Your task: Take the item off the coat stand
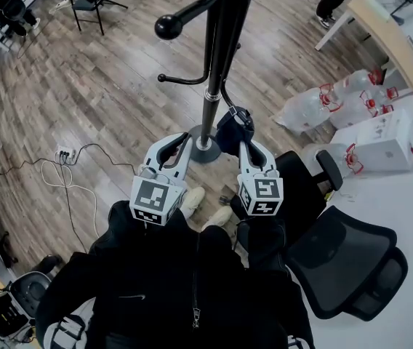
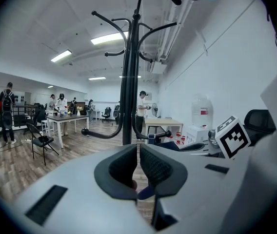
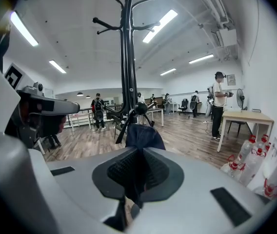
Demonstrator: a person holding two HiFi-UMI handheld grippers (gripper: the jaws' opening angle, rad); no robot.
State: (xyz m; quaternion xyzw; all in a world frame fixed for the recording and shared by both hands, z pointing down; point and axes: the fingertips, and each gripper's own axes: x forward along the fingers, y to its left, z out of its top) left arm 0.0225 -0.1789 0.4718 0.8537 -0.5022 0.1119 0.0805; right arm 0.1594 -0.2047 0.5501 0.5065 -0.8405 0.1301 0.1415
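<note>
The black coat stand (image 1: 217, 64) rises right in front of me, its round base (image 1: 205, 150) on the wood floor. A dark blue cloth item (image 1: 232, 126) hangs from a low hook beside the pole. My right gripper (image 1: 246, 145) is shut on this item; in the right gripper view the blue fabric (image 3: 143, 135) runs down between the pads of the right gripper (image 3: 137, 165), with the stand (image 3: 125, 57) behind. My left gripper (image 1: 182, 139) is held next to the pole, left of the item, shut with nothing between its pads. In its own view the left gripper (image 2: 138, 155) faces the stand (image 2: 128, 82).
A black office chair (image 1: 345, 267) stands close at my right, beside a white table (image 1: 403, 202). Large water bottles (image 1: 337, 100) lie on the floor behind it. A power strip with cables (image 1: 65, 155) lies to the left. A folding chair (image 1: 94, 2) and people stand farther off.
</note>
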